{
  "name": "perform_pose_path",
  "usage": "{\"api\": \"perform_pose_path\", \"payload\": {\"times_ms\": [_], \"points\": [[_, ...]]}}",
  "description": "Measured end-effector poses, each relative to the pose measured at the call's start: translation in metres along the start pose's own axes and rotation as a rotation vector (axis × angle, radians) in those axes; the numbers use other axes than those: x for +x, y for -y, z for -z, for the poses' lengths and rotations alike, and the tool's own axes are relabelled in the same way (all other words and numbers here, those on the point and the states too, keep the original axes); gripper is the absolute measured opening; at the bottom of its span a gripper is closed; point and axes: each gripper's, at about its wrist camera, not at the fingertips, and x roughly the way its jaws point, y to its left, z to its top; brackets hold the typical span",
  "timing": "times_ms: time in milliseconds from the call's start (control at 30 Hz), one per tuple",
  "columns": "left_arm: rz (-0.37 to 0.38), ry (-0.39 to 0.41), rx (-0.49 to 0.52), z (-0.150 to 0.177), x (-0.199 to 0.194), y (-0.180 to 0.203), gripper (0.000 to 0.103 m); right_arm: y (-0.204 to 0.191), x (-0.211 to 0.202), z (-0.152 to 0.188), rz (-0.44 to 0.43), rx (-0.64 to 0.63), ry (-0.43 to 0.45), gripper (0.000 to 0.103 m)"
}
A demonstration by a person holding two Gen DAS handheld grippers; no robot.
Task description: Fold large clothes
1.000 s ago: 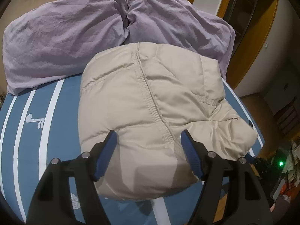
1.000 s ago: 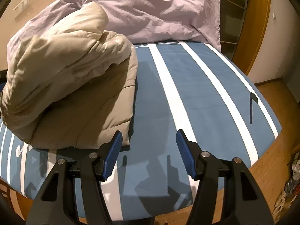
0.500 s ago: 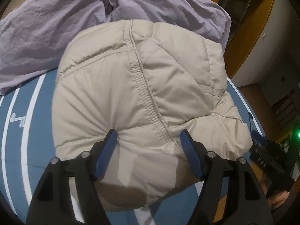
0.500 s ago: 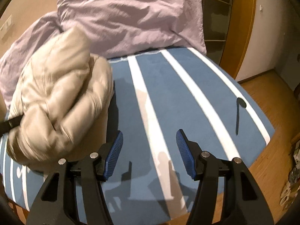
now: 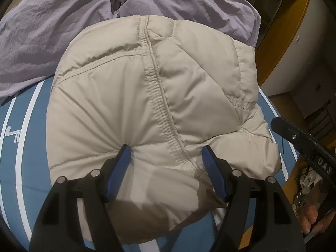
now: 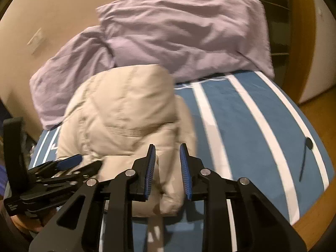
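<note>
A beige puffer jacket lies bunched in a thick bundle on the blue striped bed. My left gripper stands open over its near part, both fingertips dented into the padding, a seam running between them. In the right wrist view the jacket is blurred. My right gripper hovers over its near right corner, and its jaws are closing to a narrow gap. The cloth shows behind that gap, not pinched. The left gripper shows at the left edge there.
Purple crumpled pillows fill the head of the bed against the wall. To the right, the blue sheet lies bare, with a small black mark. Wooden floor starts past the bed's edge. A hand shows at lower right.
The left gripper came closer and sank its tips into the jacket. The right gripper rose, swung left over the jacket's corner, and its jaws narrowed from wide to a slim gap.
</note>
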Motion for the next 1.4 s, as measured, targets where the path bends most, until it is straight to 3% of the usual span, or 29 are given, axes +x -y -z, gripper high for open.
{"api": "perform_pose_path", "payload": {"times_ms": [300, 667, 1200, 1400], "points": [[0.031, 0.018, -0.017, 0.0, -0.013, -0.004, 0.07, -0.009, 0.044, 0.014, 0.072, -0.054, -0.139, 0.021], [0.04, 0.067, -0.026, -0.024, -0.031, -0.006, 0.07, -0.007, 0.071, 0.021, 0.111, -0.056, -0.199, 0.021], [-0.096, 0.112, -0.005, -0.063, -0.021, -0.03, 0.072, -0.005, 0.084, 0.018, 0.124, -0.061, -0.218, 0.021], [-0.127, 0.109, 0.033, -0.065, -0.005, -0.026, 0.079, -0.004, 0.084, 0.017, 0.119, -0.056, -0.218, 0.022]]}}
